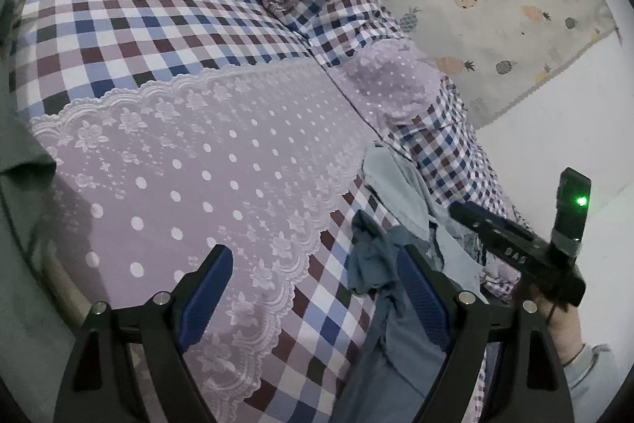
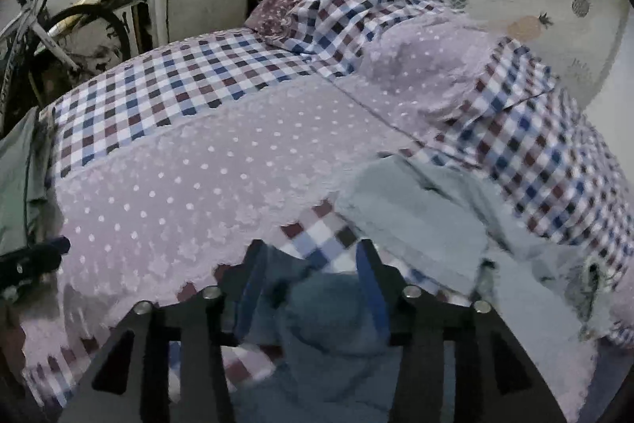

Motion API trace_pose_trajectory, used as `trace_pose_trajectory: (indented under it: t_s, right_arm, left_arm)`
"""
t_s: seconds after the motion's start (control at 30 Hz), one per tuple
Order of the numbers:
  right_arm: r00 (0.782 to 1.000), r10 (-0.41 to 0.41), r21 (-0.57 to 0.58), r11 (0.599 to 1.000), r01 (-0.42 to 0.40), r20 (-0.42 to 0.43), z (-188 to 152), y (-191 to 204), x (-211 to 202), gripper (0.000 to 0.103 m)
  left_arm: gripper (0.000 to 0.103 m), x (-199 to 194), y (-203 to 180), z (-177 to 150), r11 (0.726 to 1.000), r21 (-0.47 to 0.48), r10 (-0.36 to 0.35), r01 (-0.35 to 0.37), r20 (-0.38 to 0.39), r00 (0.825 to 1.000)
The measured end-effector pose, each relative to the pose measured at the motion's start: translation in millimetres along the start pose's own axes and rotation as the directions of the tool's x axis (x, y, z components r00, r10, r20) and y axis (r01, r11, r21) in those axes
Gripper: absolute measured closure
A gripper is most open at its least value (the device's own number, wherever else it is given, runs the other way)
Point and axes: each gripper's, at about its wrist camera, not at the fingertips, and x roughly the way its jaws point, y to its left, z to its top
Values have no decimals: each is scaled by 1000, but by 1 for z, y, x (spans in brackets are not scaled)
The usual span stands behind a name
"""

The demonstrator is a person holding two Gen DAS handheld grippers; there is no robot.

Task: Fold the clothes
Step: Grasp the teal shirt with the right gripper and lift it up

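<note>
left gripper (image 1: 313,298) jaws wide, right pad touching blue garment (image 1: 396,351), right gripper (image 2: 311,290) jaws around garment folds, grip unclear

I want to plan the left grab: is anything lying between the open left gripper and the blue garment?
Nothing visible does. The left gripper is open above the bedspread, and the blue garment already bunches against its right-hand finger. Only bare bedspread lies between the fingers.

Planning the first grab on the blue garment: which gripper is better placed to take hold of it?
The right gripper: the blue-grey garment is bunched between its fingers. The left gripper is wide open over the bedspread, with the cloth only at its right finger.
</note>
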Motion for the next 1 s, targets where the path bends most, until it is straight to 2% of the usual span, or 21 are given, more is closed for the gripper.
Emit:
trace_pose_trajectory:
  t_s: [0.2,0.27,0.33,0.4,0.57,0.6,0.67,0.77,0.8,0.83,0.87,0.9,1.0]
  right_arm:
    - [997,43,-187,981,-54,-62,-22,48,14,50]
    - [995,51,-288,955,-75,-89,-33,69,16,51]
    - [991,62,-400,911,-105,-119,-49,90,18,53]
    - [990,22,-496,864,-89,-139,-60,103,24,53]
    - [979,-141,-702,713,-4,-148,-81,126,43,54]
    - [973,-181,-745,667,15,-142,-86,130,48,55]
    - [954,-278,-840,540,57,-114,-97,137,60,57]
    - [941,-324,-902,428,53,-98,-105,145,75,66]
    - [937,-336,-914,403,54,-93,-107,147,81,76]
    - [934,-348,-921,385,57,-88,-108,150,86,97]
    - [932,-354,-917,393,70,-81,-104,152,88,97]
    - [937,-341,-894,439,87,-76,-93,152,87,98]
    - [974,-219,-696,709,113,-65,-26,137,62,98]
  left_arm:
    - [15,4,7,1,1000,-18,3,-4,-13,1000]
    - [15,4,8,1,1000,-21,3,-3,-19,1000]
    - [15,3,9,1,1000,-30,2,-2,-19,1000]
    - [15,1,11,1,999,-38,2,-2,-15,1000]
    - [15,-4,16,4,999,-49,2,-2,-5,1000]
    - [15,-5,17,4,999,-52,2,-2,-4,1000]
    - [15,-6,18,6,998,-57,0,0,-2,1000]
    - [15,-6,20,7,998,-67,-6,6,0,1000]
    - [15,-6,20,7,997,-71,-8,8,0,1000]
    - [15,-6,20,7,997,-73,-10,10,0,1000]
    - [15,-6,20,7,997,-75,-12,12,0,1000]
    - [15,-6,20,7,997,-75,-13,13,0,1000]
    - [15,-7,22,7,997,-80,-12,12,6,1000]
